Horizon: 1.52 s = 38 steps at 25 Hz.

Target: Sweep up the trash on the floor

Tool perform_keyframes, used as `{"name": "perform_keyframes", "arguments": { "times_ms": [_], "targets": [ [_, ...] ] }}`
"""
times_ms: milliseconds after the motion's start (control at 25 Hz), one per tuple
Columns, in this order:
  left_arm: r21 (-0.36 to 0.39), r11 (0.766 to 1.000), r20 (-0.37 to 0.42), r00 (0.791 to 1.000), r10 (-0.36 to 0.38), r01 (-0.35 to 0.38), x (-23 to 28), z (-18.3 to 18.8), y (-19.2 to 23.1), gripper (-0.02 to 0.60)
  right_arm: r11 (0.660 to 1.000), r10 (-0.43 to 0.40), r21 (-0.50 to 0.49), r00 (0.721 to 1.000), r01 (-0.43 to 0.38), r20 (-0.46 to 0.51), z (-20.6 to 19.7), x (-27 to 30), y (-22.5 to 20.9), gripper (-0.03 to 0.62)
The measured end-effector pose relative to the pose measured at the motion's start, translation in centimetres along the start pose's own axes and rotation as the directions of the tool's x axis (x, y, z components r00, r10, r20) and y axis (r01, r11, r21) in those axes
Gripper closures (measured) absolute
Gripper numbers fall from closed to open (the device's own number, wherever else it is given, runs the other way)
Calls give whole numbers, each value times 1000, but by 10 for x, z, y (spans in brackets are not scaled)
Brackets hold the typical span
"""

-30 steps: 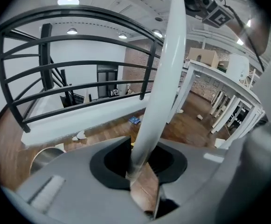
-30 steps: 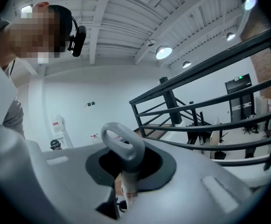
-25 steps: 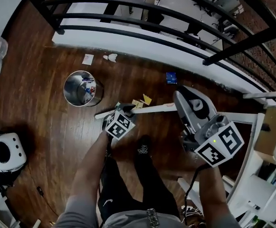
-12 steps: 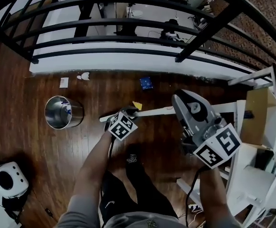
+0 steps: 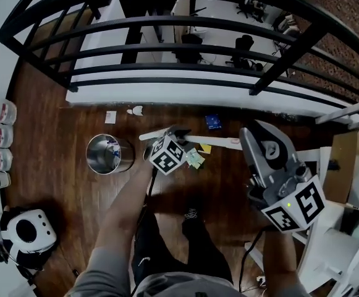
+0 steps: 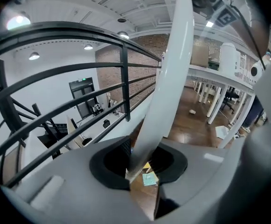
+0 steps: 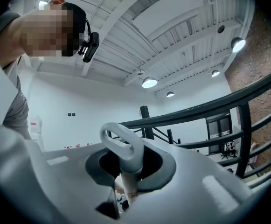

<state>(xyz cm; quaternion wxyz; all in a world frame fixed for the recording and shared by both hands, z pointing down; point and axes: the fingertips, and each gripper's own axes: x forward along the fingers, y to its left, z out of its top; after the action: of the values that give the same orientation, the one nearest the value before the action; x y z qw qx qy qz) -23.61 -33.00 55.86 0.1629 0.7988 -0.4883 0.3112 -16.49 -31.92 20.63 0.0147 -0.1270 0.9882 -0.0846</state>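
A long white broom handle [image 5: 219, 142] runs between both grippers. My left gripper [image 5: 177, 133] is shut on its lower part; in the left gripper view the handle [image 6: 172, 73] rises from the jaws toward the right gripper. My right gripper [image 5: 253, 138] is shut on the top end, and the hanging loop [image 7: 121, 146] sticks out past its jaws. Yellow and green paper scraps [image 5: 198, 156] lie on the wood floor just right of the left gripper, and they show through its jaws [image 6: 147, 175]. The broom's head is not clearly in view.
A round metal bin [image 5: 109, 154] stands on the floor left of the left gripper. Near the white base of the black railing [image 5: 167, 73] lie a blue wrapper [image 5: 213, 121], a white slip [image 5: 110, 116] and a white scrap [image 5: 136, 110]. White table legs [image 5: 346, 184] stand at the right.
Both grippers rose and carried the handle toward the railing. The paper scraps, earlier on the railing side of the handle, now lie on its near side.
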Motion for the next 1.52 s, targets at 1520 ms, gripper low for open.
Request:
{"name": "perform_keyframes", "arguments": {
  "times_ms": [1520],
  "targets": [
    [-2, 999, -99, 994, 52, -52, -97, -253, 304, 485, 998, -25, 53, 978, 37, -207, -157, 342, 124, 553]
  ]
}}
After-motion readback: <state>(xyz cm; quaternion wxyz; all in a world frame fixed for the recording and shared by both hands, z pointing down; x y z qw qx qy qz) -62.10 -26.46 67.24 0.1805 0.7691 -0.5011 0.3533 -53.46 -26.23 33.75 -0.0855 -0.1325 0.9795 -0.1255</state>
